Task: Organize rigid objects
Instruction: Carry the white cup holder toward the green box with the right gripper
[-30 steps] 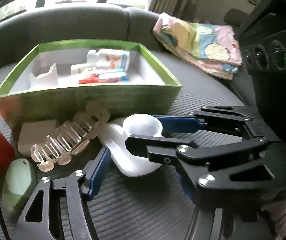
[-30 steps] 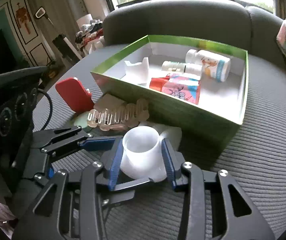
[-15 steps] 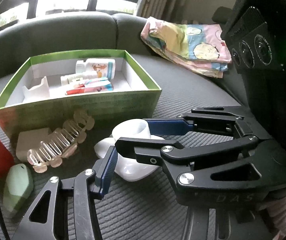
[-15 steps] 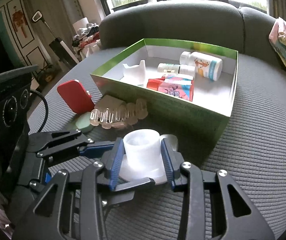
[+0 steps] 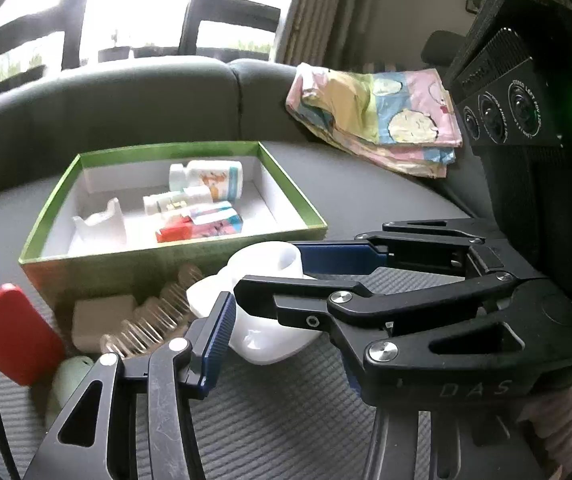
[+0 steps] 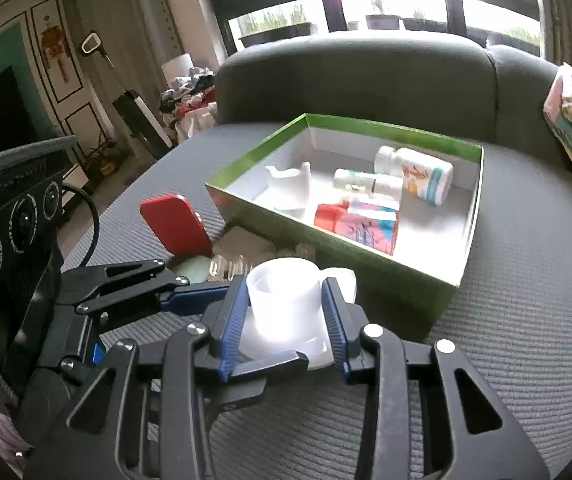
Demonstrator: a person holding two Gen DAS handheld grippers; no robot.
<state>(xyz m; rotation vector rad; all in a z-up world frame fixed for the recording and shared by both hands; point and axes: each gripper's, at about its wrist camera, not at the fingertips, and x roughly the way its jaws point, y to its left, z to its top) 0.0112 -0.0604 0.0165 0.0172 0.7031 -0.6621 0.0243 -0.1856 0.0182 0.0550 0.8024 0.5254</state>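
Observation:
A white plastic cup piece [image 5: 263, 258] with a flat base hangs just above the grey seat, in front of the green box [image 5: 165, 148]. My right gripper [image 6: 283, 312] is shut on the cup's [image 6: 286, 300] round wall, one blue pad on each side. My left gripper [image 5: 277, 352] comes in crosswise and is shut on the base. Its near pad [image 5: 213, 340] presses the base's edge, and its other finger is hidden under my right gripper [image 5: 269, 268]. In the right wrist view my left gripper [image 6: 267, 324] reaches in from the left.
The green box [image 6: 386, 126] holds a white bottle [image 5: 213, 178], a red and blue packet [image 5: 201, 224] and a white holder [image 5: 101, 224]. Before it lie a red case [image 5: 13, 332], a beige block [image 5: 101, 316], a clear hair claw [image 5: 153, 320] and a pale green thing [image 5: 69, 380]. Folded patterned cloth [image 5: 378, 120] lies far right.
Both grippers have risen together with the white cup piece, so the box now looks lower and farther. My left gripper's jaws narrowed onto the base early on, then held.

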